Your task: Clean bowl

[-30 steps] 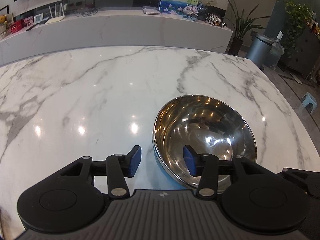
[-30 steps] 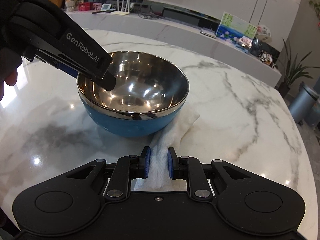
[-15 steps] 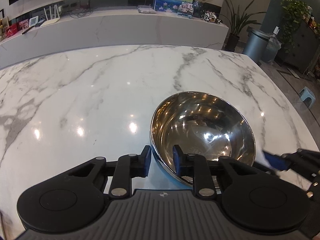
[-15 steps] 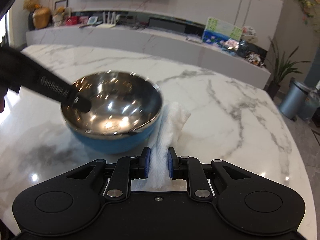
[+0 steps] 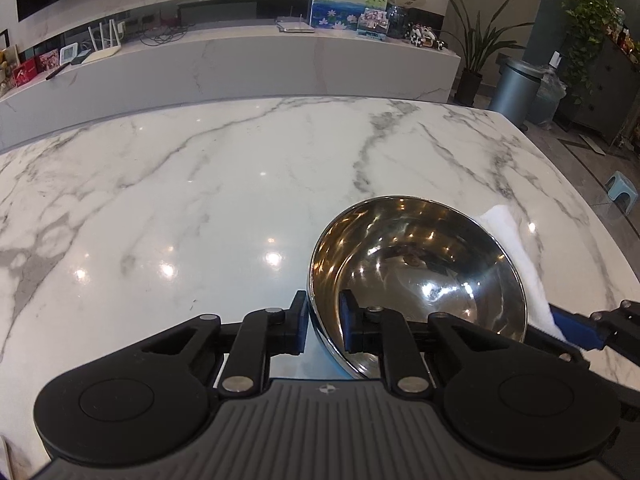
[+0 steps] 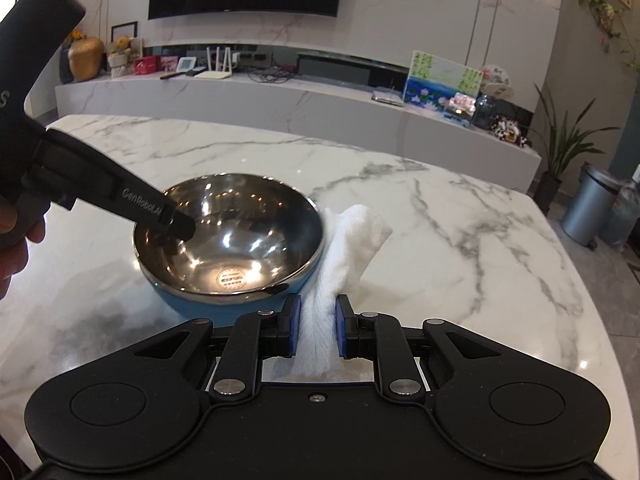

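A steel bowl [image 5: 416,276] with a blue outside stands on the marble table; it also shows in the right wrist view [image 6: 228,244]. My left gripper [image 5: 323,326] is shut on the bowl's near rim, one finger inside and one outside. It enters the right wrist view from the left [image 6: 176,226]. My right gripper [image 6: 314,330] is shut on a white cloth [image 6: 344,248] and holds it just right of the bowl, above the table. The cloth and right gripper show at the right edge of the left wrist view [image 5: 516,248].
The white marble table [image 5: 200,200] stretches far and left of the bowl; its right edge drops to the floor. A long marble counter [image 6: 280,96] with small items runs behind. A bin [image 6: 588,208] and plants stand at the far right.
My left gripper has closed from open onto the bowl's rim. My right gripper has lifted with the cloth and pulled it out from beside the bowl.
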Available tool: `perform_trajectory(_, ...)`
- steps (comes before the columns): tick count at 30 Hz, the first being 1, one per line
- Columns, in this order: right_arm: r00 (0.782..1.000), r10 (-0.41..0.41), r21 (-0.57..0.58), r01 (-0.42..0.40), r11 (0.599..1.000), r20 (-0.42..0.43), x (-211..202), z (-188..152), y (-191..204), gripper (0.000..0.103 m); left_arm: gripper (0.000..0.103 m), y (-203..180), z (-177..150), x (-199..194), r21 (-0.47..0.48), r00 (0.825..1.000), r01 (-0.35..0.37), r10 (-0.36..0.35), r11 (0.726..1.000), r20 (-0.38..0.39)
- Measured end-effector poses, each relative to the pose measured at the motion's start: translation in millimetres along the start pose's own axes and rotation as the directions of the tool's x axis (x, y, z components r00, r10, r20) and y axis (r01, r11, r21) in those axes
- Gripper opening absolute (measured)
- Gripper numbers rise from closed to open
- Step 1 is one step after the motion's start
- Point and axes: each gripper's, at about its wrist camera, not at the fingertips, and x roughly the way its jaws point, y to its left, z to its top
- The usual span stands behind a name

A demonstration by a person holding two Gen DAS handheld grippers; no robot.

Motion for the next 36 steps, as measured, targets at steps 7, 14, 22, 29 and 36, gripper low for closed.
perform_trajectory(7, 0.999, 0.023, -0.024, -0.024, 0.999, -0.046, 9, -5, 7, 0.016, 0.015, 3, 0, -2, -0.009, 1.000, 0.002, -0.002, 1.000, -0.007)
perform_trajectory(14, 0.994, 0.047, -0.056, -0.052, 0.997, -0.098, 20, -12, 17, 0.016, 0.022, 3, -2, -4, -0.022, 1.000, 0.009, -0.010, 1.000, -0.023)
perform_trajectory(22, 0.993, 0.045, -0.065, -0.052, 0.997, -0.110, 21, -14, 18, 0.016, 0.045, 3, -8, -11, -0.039, 0.997, 0.011, -0.014, 0.999, -0.078)
perform_trajectory(29, 0.994, 0.033, -0.062, -0.039, 0.997, -0.102, 22, -17, 22, 0.016, 0.028, 3, -5, -11, -0.016, 0.998, 0.019, -0.020, 1.000, -0.066)
perform_trajectory(36, 0.998, -0.017, -0.024, 0.015, 1.000, -0.055, 10, -12, 13, 0.016, 0.017, 3, -2, -11, 0.007, 0.998, 0.023, -0.023, 1.000, -0.053)
